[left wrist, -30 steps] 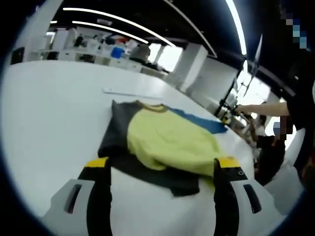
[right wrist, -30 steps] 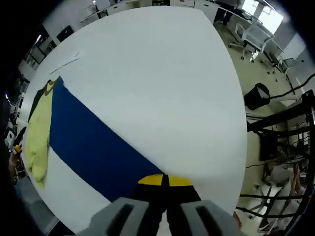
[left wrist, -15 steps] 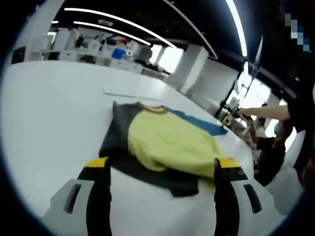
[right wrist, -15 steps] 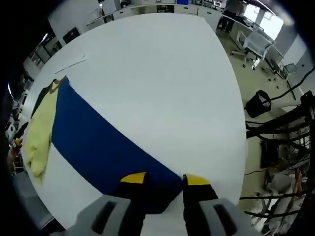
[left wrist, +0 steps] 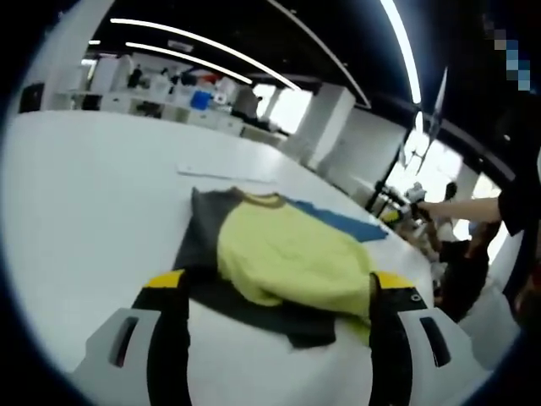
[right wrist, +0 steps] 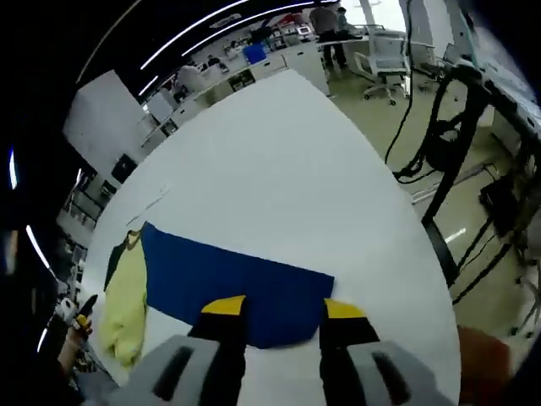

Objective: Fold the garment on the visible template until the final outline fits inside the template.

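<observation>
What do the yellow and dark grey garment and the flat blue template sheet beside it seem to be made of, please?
The yellow and dark grey garment looks like soft knit fabric, matte: it bunches and droops in rounded folds. The flat blue template sheet lies smooth with straight edges on the white table, probably thin cloth or a mat; which one I cannot tell.

A white bench (left wrist: 84,186) spreads across the left of the left gripper view, with shelving (left wrist: 161,89) behind it at upper left. In the right gripper view an office chair (right wrist: 382,63) stands at upper right, and black cables (right wrist: 439,127) hang below it.
</observation>
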`<state>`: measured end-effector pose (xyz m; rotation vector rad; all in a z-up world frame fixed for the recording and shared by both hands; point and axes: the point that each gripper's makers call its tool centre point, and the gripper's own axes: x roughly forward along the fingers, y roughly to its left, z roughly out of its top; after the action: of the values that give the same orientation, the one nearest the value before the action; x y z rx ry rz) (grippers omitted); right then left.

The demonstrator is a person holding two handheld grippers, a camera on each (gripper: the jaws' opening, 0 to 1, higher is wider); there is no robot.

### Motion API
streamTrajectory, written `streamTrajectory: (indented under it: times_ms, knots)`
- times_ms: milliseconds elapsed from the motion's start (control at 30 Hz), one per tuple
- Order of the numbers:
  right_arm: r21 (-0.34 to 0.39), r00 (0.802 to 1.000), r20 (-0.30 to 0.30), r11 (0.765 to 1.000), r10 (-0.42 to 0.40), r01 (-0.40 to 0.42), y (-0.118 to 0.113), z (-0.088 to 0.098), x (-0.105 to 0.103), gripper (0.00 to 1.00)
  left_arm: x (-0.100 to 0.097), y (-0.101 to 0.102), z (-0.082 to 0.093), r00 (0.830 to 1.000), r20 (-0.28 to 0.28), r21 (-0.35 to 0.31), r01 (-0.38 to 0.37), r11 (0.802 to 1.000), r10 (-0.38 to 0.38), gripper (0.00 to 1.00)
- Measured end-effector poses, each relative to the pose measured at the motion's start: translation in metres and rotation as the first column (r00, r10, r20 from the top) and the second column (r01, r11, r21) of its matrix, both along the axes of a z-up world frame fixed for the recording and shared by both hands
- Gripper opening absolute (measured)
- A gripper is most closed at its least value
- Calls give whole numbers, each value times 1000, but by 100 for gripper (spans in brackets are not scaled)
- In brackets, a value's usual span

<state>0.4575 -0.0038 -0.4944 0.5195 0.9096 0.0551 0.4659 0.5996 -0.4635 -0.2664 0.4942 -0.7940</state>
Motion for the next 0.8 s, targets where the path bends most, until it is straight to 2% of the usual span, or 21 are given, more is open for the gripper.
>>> streamTrajectory:
  times_ms: [200, 400, 800]
  knots:
    - [120, 995, 23, 988, -98, 94, 4, 1, -14, 20, -1, 2, 1, 1000, 1, 2, -4, 1000, 4, 84]
    - [138, 994, -19, 984, -107, 109, 6, -14, -22, 14, -1, 4, 4, 1000, 6, 4, -10, 1000, 10, 84]
    - [163, 991, -23, 977, -132, 134, 5, -25, -20, 12, 1, 12, 5, 1000, 4, 7, -30, 1000, 30, 84]
